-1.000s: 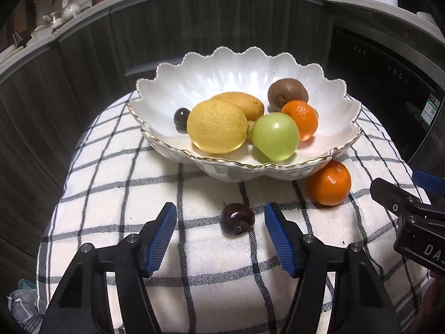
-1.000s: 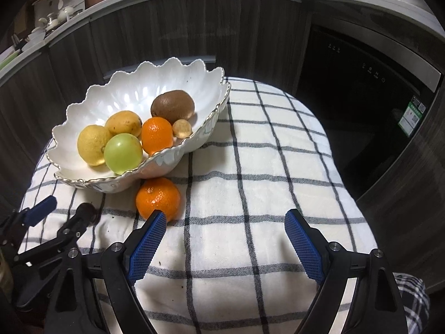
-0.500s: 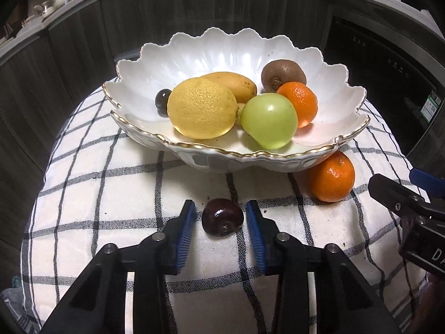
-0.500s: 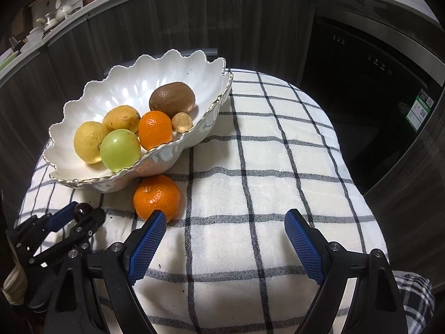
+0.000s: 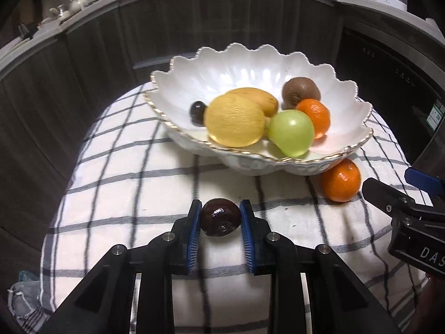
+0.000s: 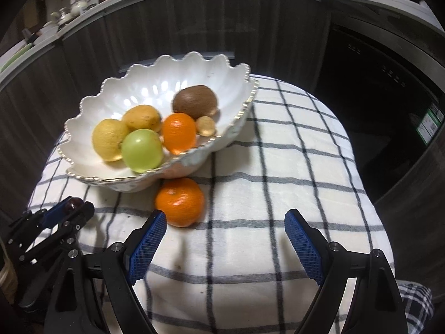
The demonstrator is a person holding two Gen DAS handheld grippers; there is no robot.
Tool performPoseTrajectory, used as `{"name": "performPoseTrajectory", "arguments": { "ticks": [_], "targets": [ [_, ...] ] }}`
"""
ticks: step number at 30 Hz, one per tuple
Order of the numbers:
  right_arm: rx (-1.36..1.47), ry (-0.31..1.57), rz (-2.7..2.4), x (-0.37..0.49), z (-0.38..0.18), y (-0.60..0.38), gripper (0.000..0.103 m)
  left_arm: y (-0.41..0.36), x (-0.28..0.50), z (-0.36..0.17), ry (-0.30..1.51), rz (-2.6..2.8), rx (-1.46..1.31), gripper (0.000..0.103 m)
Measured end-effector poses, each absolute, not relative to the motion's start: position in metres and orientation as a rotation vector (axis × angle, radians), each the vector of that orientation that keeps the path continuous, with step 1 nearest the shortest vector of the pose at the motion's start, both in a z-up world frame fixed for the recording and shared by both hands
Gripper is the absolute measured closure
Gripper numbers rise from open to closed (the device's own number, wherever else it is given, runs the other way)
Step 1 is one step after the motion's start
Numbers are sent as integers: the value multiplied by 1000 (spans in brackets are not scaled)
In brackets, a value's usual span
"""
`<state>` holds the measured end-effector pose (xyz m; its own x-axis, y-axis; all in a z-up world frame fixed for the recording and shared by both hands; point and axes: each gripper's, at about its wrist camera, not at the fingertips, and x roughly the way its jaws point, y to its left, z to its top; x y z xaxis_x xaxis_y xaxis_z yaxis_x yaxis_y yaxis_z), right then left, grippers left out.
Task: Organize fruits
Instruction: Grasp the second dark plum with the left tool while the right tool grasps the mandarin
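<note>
- Left tool [image 5: 221, 218]: closed on a dark cherry [image 5: 221, 220], its blue pads touching the fruit on both sides; low centre of the left wrist view, in front of the bowl. Whether the cherry is clear of the cloth cannot be told.
- Right tool [image 6: 225, 239]: jaws wide apart and holding nothing, at the lower centre of the right wrist view over the checked cloth [image 6: 292, 167].
- White scalloped bowl [image 5: 250, 64]: stands on the cloth, centre right of the left wrist view. It contains a lemon [image 5: 235, 121], a green apple [image 5: 292, 133], a mandarin [image 5: 315, 117], a kiwi [image 5: 300, 90], a yellow mango [image 5: 258, 98] partly behind the lemon, and a second dark cherry [image 5: 198, 112] at the lemon's left.
- Small pale round fruit [image 6: 205, 125]: in the bowl, beside the kiwi, seen in the right wrist view.
- Loose mandarin [image 6: 180, 201]: on the cloth, touching the bowl's near underside, just beyond the right tool's left pad.
</note>
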<state>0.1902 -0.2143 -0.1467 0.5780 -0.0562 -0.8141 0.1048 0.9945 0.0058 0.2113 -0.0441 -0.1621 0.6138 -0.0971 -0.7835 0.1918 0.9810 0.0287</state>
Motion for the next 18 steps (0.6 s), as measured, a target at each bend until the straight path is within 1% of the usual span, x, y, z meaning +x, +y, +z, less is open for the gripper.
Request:
{"name": "performPoseTrajectory", "arguments": {
  "ticks": [4, 8, 12, 14, 16, 17, 18],
  "targets": [
    [27, 955, -49, 196, -150, -202, 16, -32, 210, -162, 900, -142, 96, 75],
    [1, 956, -29, 203, -154, -194, 22, -25, 213, -163, 901, -128, 82, 75],
    [-24, 968, -17, 213, -160, -188, 24, -17, 216, -164, 897, -113, 67, 75],
    [-38, 975, -2, 220, -162, -184, 31, -14, 216, -165, 898, -106, 61, 75],
    [-50, 982, 7, 225, -166, -181, 33, -12, 218, -166, 902, -99, 57, 75],
    [-52, 987, 10, 226, -168, -179, 37, -10, 218, -167, 905, -96, 53, 75],
    [-54, 995, 15, 229, -171, -178, 39, -9, 219, -167, 905, -93, 51, 75]
  ]
}}
